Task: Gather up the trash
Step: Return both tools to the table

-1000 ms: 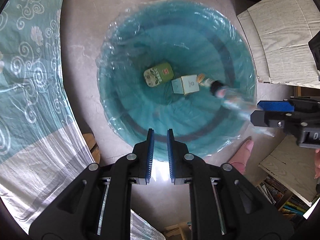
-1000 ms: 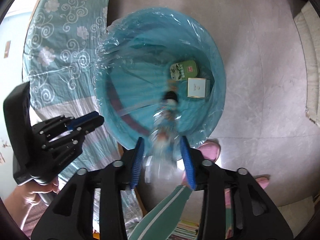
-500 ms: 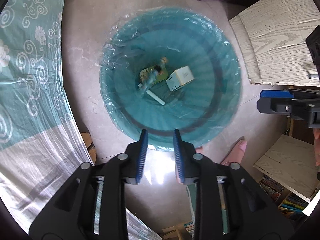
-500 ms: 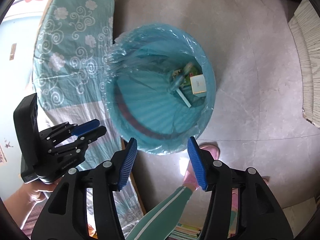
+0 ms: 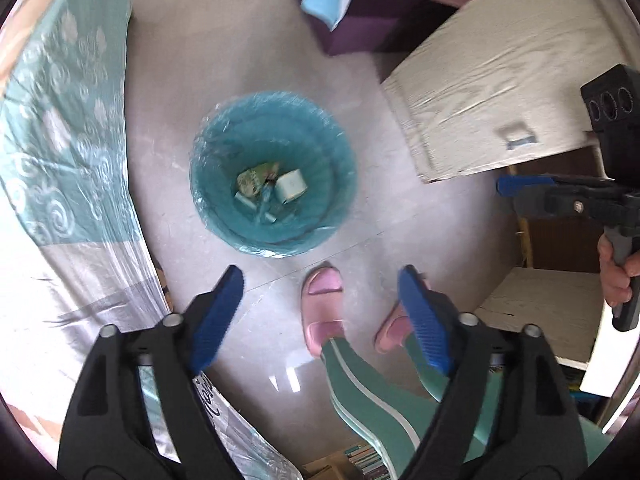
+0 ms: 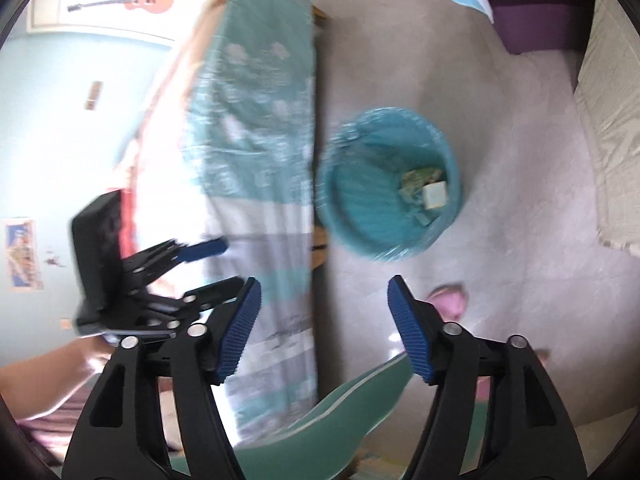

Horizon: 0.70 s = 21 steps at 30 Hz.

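A teal bin (image 5: 224, 152) lined with a clear bag stands on the floor, also in the right wrist view (image 6: 356, 208). At its bottom lie a green packet (image 5: 252, 178), a small white box (image 5: 291, 185) and a plastic bottle (image 5: 266, 204). My left gripper (image 5: 320, 286) is open and empty, high above the floor near the bin. My right gripper (image 6: 322, 296) is open and empty, also high above the bin. The right gripper shows at the right edge of the left wrist view (image 5: 532, 192). The left gripper shows at the left of the right wrist view (image 6: 208, 264).
A table with a teal floral cloth (image 5: 60, 140) stands left of the bin. A pale wooden board (image 5: 492, 92) and a purple box (image 5: 360, 28) lie to the right and beyond. The person's feet in pink slippers (image 5: 322, 304) stand by the bin.
The bottle left my right gripper and fell into the bin. Both grippers have risen well away from the bin, and both have opened wider.
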Each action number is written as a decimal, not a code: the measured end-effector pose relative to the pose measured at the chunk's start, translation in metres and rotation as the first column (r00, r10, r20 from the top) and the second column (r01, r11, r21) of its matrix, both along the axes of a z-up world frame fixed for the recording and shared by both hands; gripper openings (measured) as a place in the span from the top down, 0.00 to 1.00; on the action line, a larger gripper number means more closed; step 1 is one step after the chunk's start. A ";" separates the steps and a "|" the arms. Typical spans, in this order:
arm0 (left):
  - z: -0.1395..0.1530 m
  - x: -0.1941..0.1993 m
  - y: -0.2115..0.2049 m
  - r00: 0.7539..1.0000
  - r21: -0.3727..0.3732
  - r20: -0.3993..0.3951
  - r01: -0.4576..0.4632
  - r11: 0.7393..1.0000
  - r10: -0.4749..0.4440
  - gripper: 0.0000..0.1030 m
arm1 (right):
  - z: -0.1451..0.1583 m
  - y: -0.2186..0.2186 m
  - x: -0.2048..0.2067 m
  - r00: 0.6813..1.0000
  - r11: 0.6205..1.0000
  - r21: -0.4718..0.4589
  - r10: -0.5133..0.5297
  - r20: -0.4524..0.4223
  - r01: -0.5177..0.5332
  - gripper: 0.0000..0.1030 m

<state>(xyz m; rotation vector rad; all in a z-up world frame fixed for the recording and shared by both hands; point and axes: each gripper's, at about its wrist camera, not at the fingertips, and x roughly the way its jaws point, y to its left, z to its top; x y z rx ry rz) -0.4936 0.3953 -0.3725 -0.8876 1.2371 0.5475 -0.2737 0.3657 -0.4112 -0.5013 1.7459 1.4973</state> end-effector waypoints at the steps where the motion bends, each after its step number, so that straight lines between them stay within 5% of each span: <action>1: 0.015 0.003 -0.003 1.000 0.004 0.022 0.012 1.000 -0.012 0.21 | 0.019 -0.007 0.003 1.000 1.000 0.013 0.002 0.003 -0.002 0.34; 6: 0.098 0.038 -0.010 0.985 0.096 0.078 0.147 0.984 -0.155 0.13 | 0.136 -0.049 0.029 0.998 0.983 0.175 -0.057 0.015 0.053 0.29; 11: 0.186 0.095 -0.017 0.932 0.212 0.198 0.261 0.942 -0.303 0.11 | 0.248 -0.110 0.076 0.979 0.927 0.349 -0.181 0.092 0.138 0.27; 16: 0.261 0.174 -0.048 0.806 0.360 0.318 0.386 0.850 -0.500 0.07 | 0.318 -0.193 0.136 0.910 0.866 0.440 -0.357 0.210 0.238 0.27; 21: 0.305 0.268 -0.095 0.642 0.419 0.382 0.520 0.744 -0.664 0.07 | 0.353 -0.290 0.193 0.799 0.819 0.472 -0.505 0.325 0.326 0.27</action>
